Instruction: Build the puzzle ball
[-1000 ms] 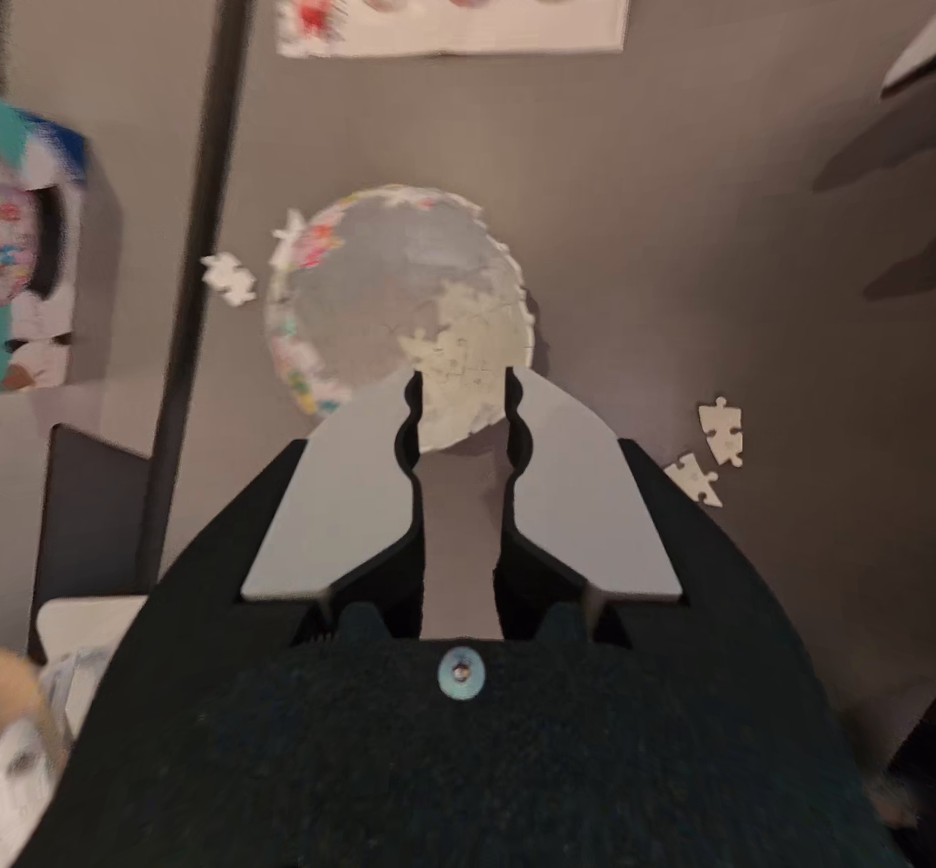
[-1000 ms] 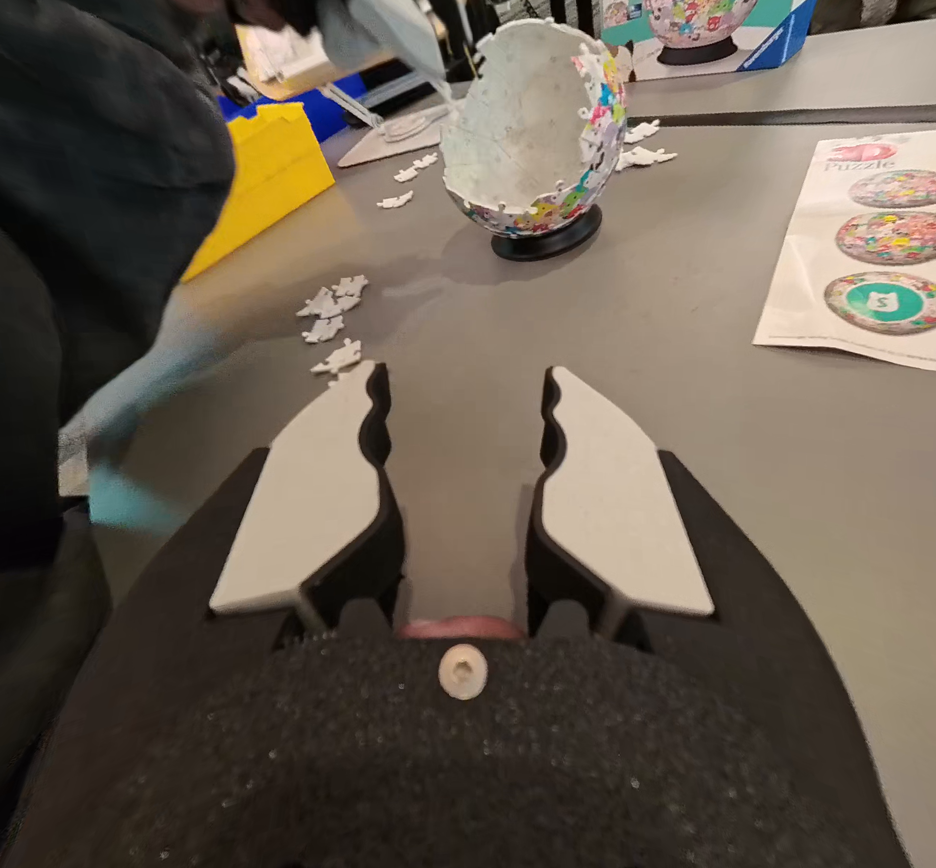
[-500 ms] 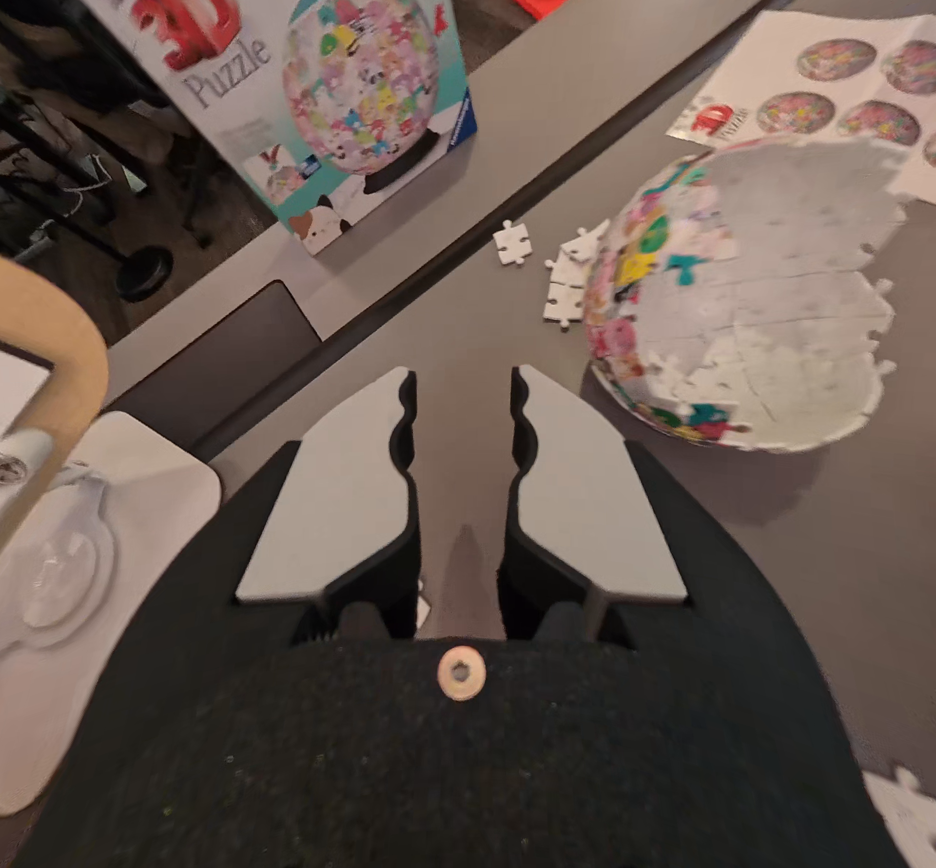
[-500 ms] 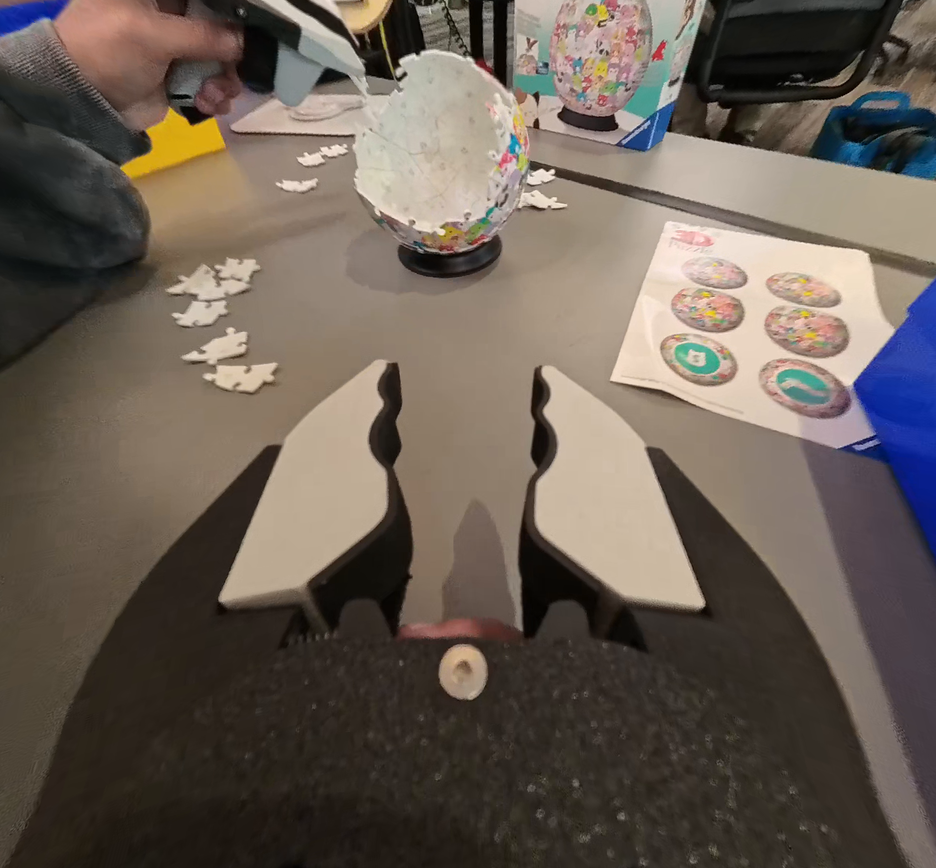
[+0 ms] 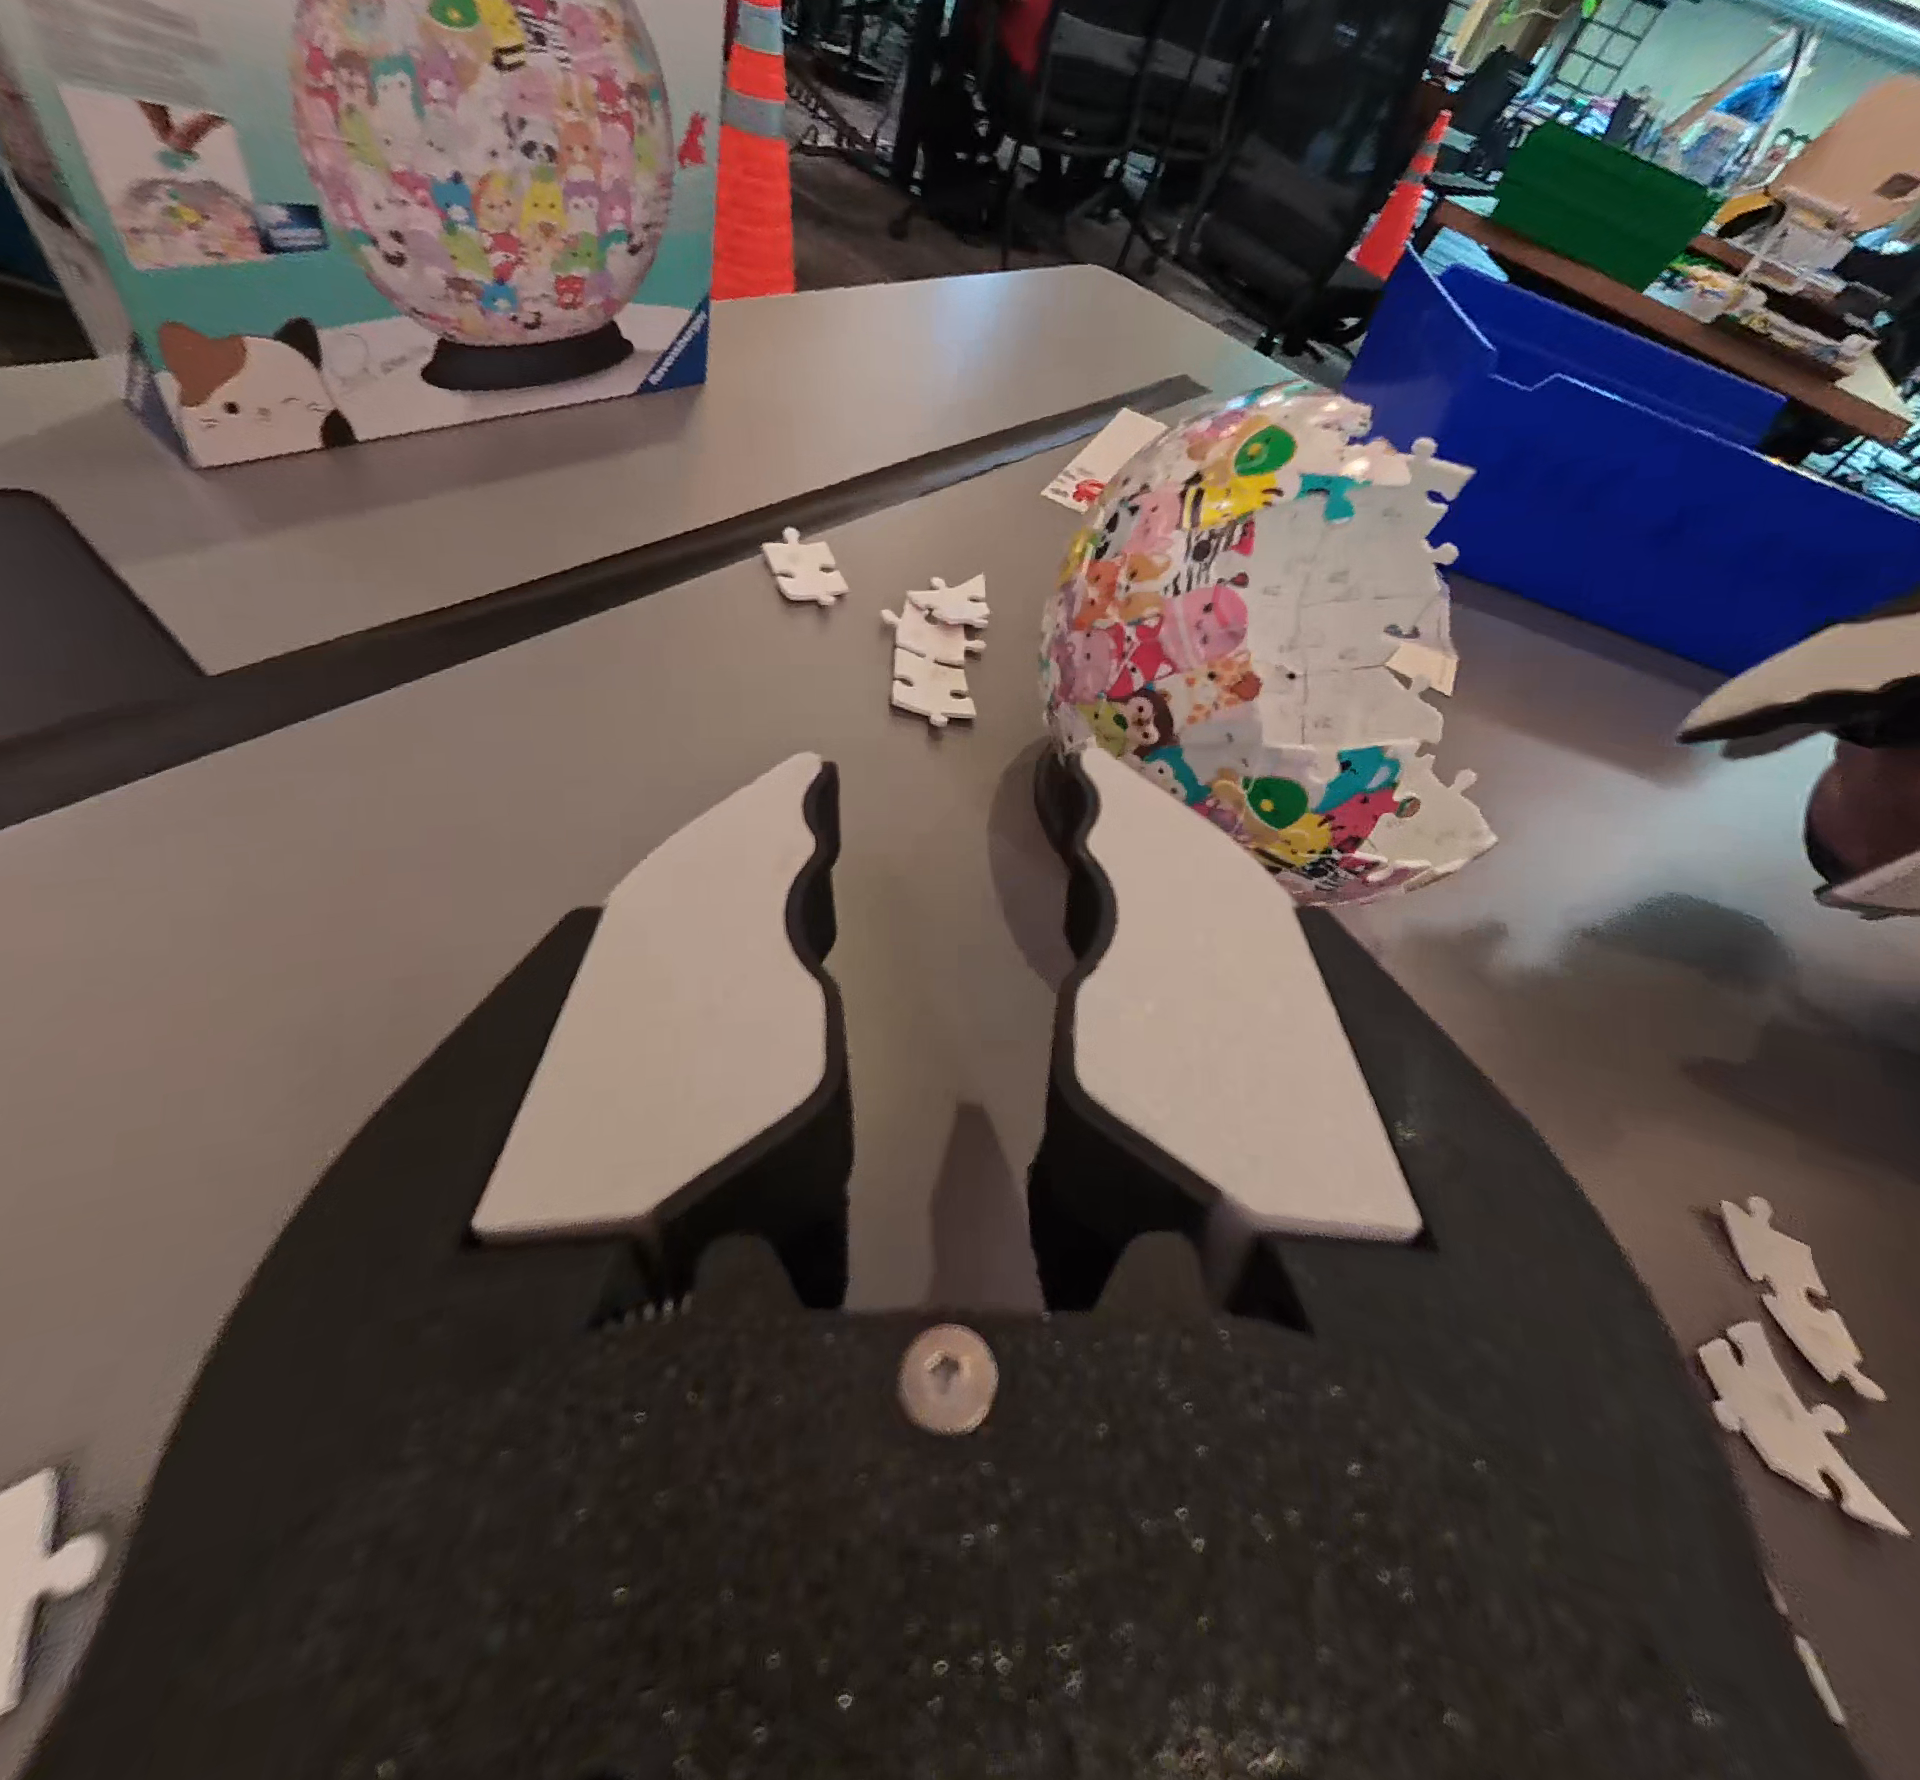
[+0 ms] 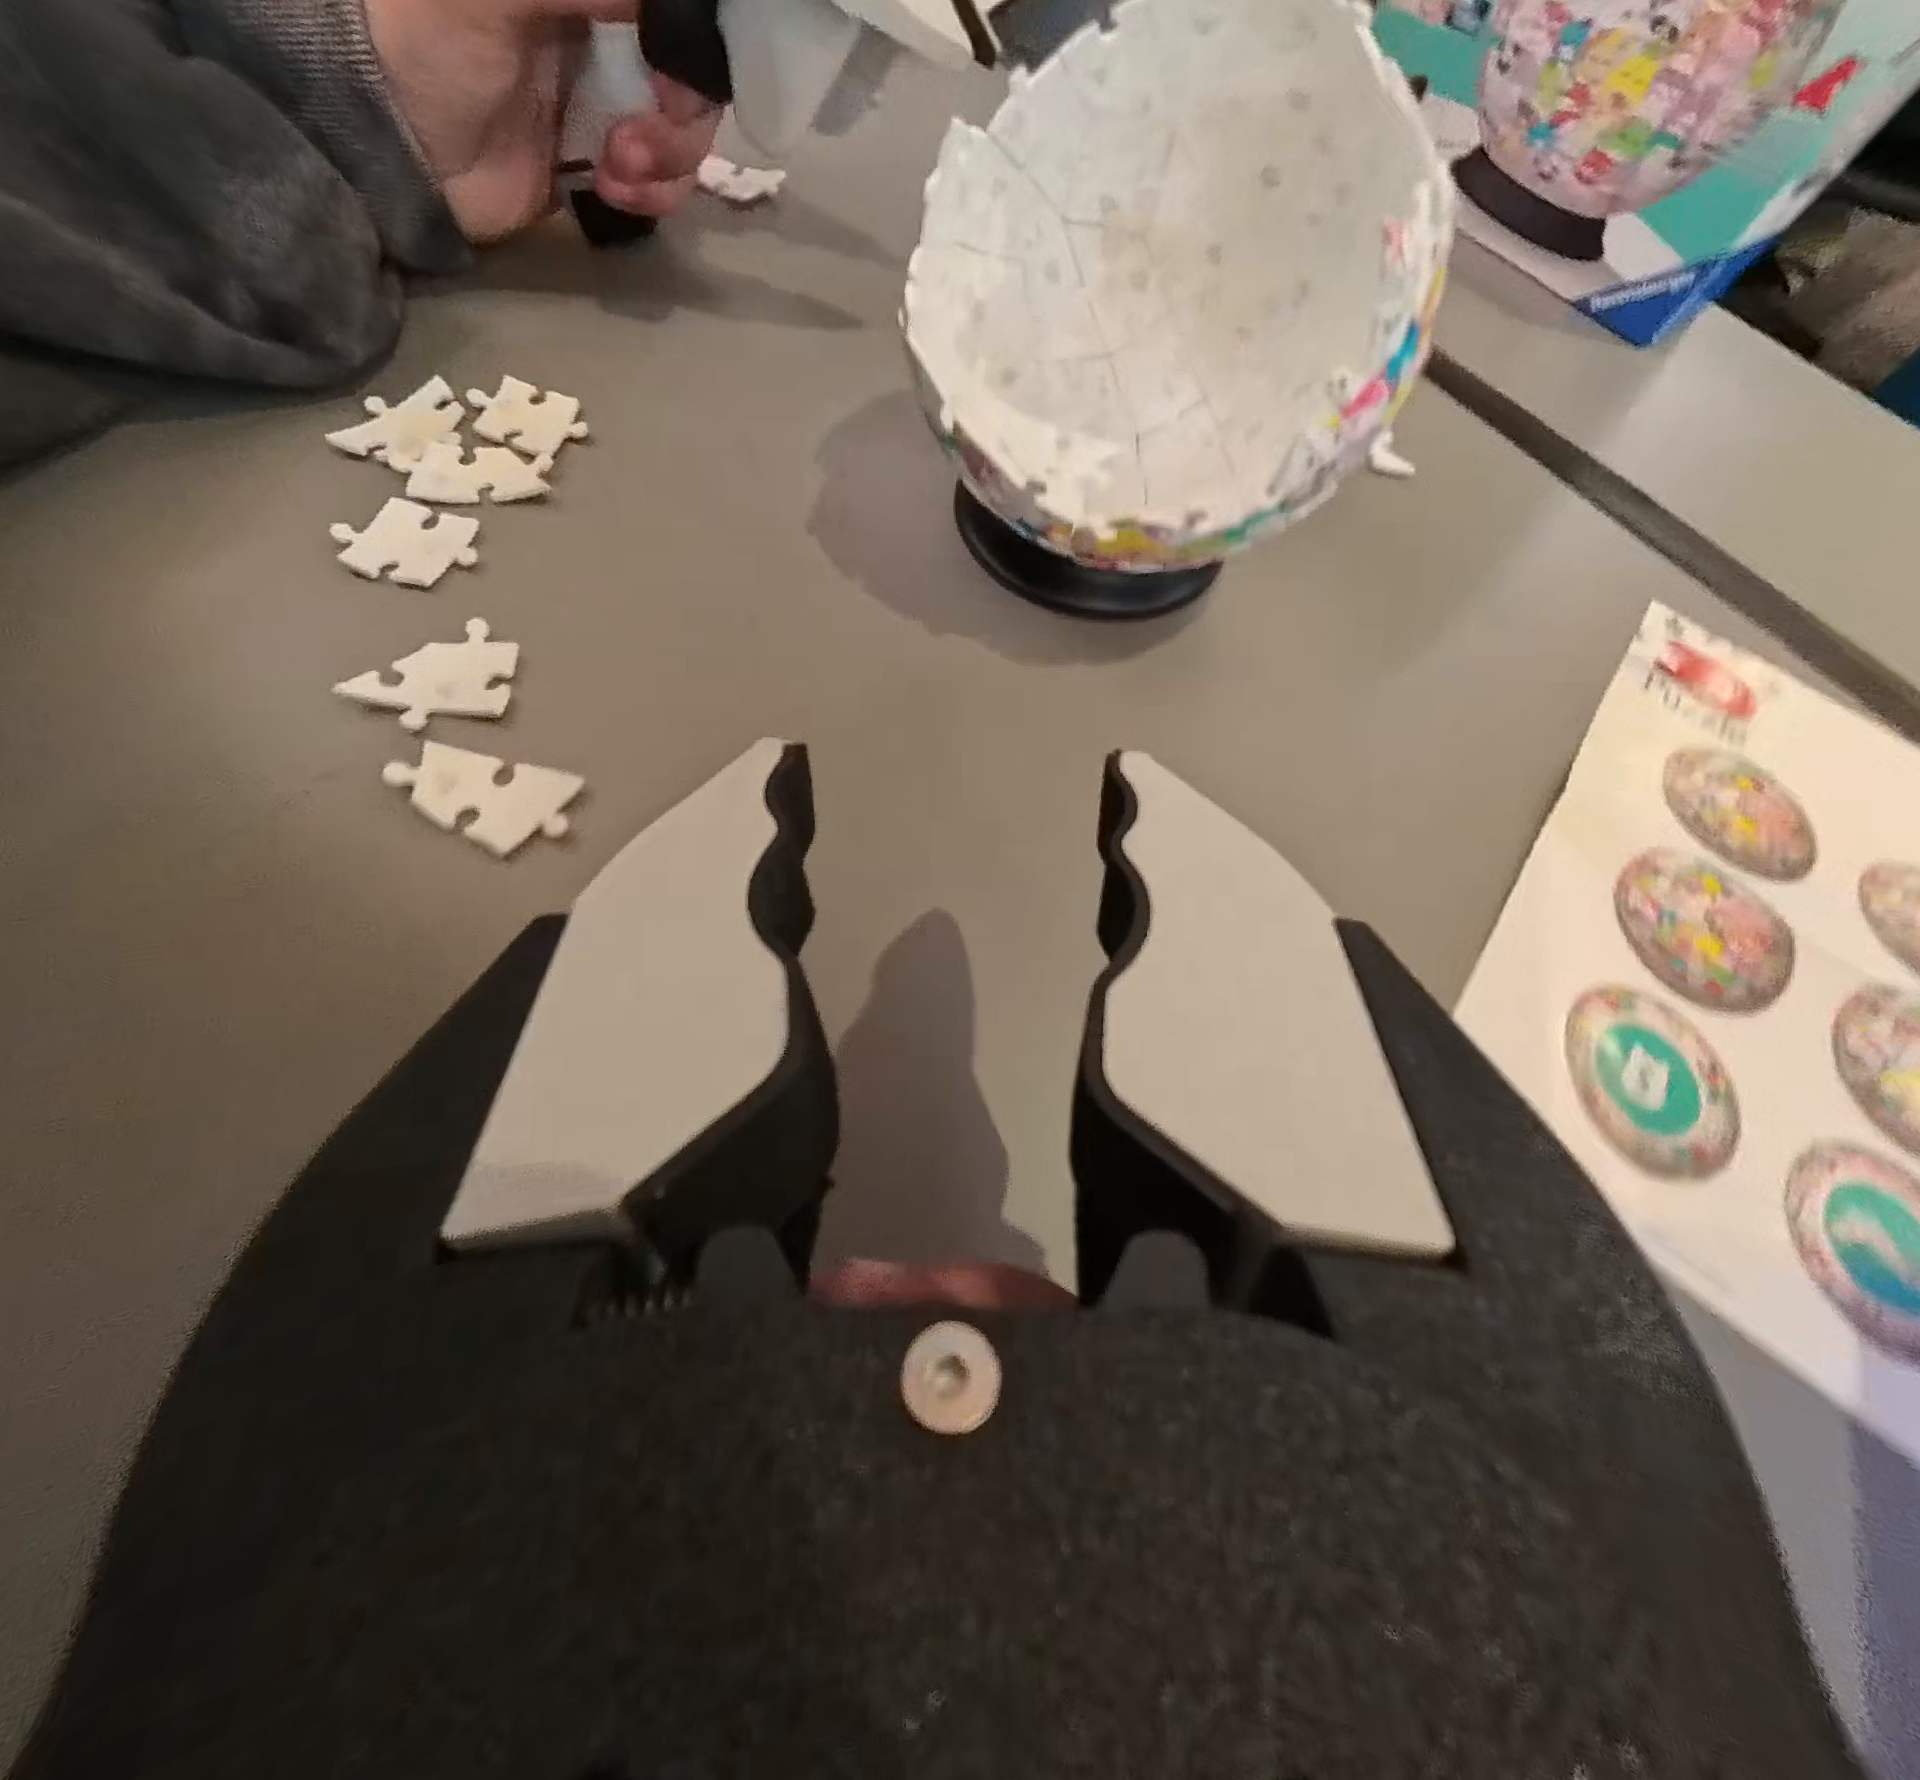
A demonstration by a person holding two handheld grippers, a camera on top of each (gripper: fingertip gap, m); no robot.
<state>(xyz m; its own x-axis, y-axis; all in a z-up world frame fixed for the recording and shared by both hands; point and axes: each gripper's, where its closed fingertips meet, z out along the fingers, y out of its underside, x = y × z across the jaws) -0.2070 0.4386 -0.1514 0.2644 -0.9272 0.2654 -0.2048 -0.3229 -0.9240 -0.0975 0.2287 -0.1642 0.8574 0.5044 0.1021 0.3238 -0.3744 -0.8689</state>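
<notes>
- Left gripper (image 5: 940, 785): jaws parted by a narrow gap, nothing between them, held low over grey table (image 5: 364, 899).
- Right gripper (image 6: 954, 774): jaws parted wider, nothing gripped, also above the table surface.
- Puzzle ball (image 5: 1252, 650): partly built shell, ahead and right of the left gripper tips, coloured outer face toward that gripper, seated on black stand (image 6: 1086, 567).
- Same ball in right wrist view: straight ahead of the right gripper, open white inside facing it.
- Loose pieces (image 6: 452, 608): white side up, ahead and left of the right gripper; further pieces (image 5: 935, 650) just left of the ball, ahead of the left gripper.
- Instruction sheet (image 6: 1725, 982): flat on the table, right of the right gripper.
- Puzzle box (image 5: 384, 141): upright, far ahead and left of the left gripper.
- Blue bin (image 5: 1621, 494): behind the ball, to the right.
</notes>
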